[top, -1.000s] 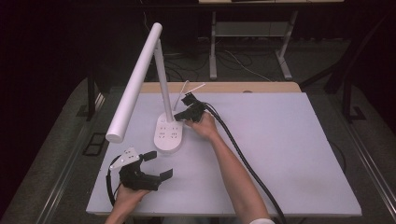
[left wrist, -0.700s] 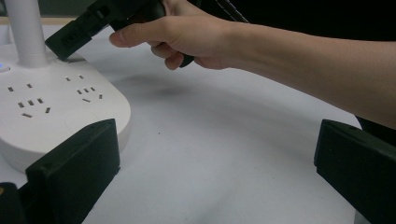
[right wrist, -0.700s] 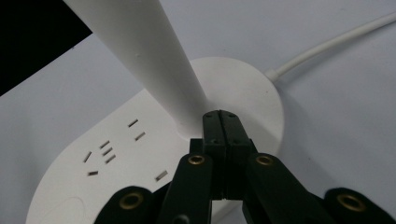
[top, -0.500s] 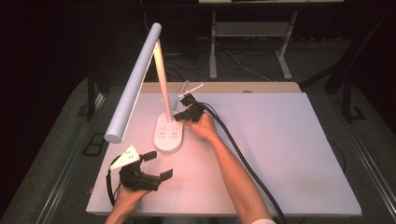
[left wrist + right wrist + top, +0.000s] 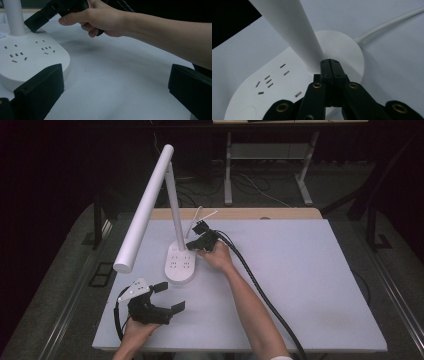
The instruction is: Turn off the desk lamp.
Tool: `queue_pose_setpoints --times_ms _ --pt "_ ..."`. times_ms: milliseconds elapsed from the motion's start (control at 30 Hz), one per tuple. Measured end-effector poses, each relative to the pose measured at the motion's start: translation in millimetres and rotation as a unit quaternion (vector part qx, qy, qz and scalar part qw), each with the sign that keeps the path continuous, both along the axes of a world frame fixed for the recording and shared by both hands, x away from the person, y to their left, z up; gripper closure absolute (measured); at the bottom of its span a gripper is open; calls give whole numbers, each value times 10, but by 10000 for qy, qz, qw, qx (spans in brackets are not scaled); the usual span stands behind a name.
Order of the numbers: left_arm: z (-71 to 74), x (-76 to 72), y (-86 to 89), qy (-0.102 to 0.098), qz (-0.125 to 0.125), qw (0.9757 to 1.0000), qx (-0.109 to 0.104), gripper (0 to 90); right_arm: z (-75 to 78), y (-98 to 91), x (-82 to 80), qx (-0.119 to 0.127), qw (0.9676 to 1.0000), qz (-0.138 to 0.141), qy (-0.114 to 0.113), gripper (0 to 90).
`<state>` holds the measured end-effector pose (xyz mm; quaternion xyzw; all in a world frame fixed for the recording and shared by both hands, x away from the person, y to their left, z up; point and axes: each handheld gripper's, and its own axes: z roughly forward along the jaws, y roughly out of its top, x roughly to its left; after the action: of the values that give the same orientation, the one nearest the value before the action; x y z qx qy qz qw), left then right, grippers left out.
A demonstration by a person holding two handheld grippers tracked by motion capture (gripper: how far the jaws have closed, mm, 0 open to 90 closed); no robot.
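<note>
Nearest you, your left gripper [image 5: 167,297] rests on the pale grey counter [image 5: 310,285] with jaws spread wide, grasping nothing. Just ahead sits the white oval lamp base with socket slots [image 5: 180,265]. Beyond it, your right gripper [image 5: 332,65], jaws clenched together and empty, has its tips touching the foot of the white upright lamp stem [image 5: 294,32]; this hand is nearer.

The left rear of the worktop [image 5: 310,270] is taken up by the lamp base [image 5: 180,265], with its long head [image 5: 145,205] slanting overhead. The right half is left wide open. Passage across the middle is blocked by the forearm [image 5: 250,305].
</note>
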<state>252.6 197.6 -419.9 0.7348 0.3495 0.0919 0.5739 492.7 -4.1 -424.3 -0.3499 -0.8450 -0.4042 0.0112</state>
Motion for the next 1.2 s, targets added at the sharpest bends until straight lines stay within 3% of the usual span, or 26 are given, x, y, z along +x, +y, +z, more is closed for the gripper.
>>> queue_pose_setpoints --times_ms 500,800,1000,1200 --pt "0 4 8 -7 6 10000 -19 0 8 -9 -5 82 9999 -68 82 900" --pt "-4 8 4 1 18 10000 -17 0 0 -13 -6 113 9999 -86 63 900" --pt "-2 2 -2 -1 12 10000 -4 0 -17 8 -23 46 9999 -117 -88 900" --pt "-4 5 2 3 26 10000 -18 0 -24 -21 -42 127 9998 -117 -58 900"
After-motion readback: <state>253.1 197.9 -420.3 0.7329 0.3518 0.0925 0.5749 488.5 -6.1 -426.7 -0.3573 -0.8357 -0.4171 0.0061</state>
